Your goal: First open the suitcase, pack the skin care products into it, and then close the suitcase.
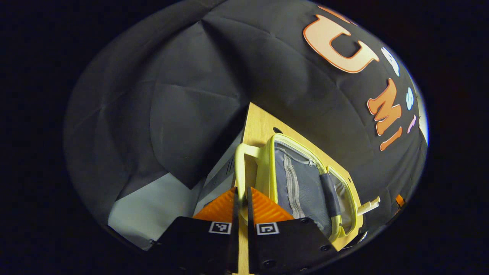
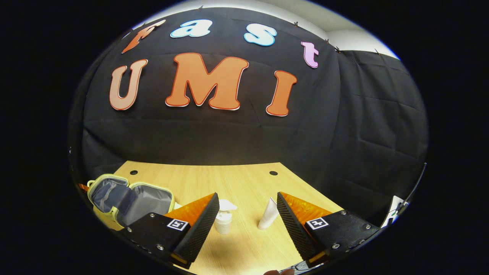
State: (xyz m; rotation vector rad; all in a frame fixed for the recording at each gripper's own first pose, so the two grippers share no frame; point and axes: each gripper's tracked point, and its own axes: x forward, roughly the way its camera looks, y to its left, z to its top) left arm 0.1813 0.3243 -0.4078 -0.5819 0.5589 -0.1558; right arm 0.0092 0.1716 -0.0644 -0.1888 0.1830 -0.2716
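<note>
On the table (image 2: 244, 179) the open suitcase (image 2: 130, 198) lies far to my left. Ahead of my right gripper (image 2: 247, 214) stand a pump bottle (image 2: 223, 219) and, just right of it, a tube (image 2: 268, 214). My left gripper (image 1: 242, 198) sits at the suitcase's handle (image 1: 241, 160).

Black cloth wall (image 2: 366, 126) behind a light wooden table (image 2: 214, 179); perhaps pale floor (image 1: 149, 210).

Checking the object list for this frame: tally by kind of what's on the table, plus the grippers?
Suitcase, yellow, open: 1
Pump bottle, white: 1
Tube, white: 1
Grippers: 2, the left gripper with fingers nearly together at the suitcase handle, the right gripper open
Total: 5
</note>
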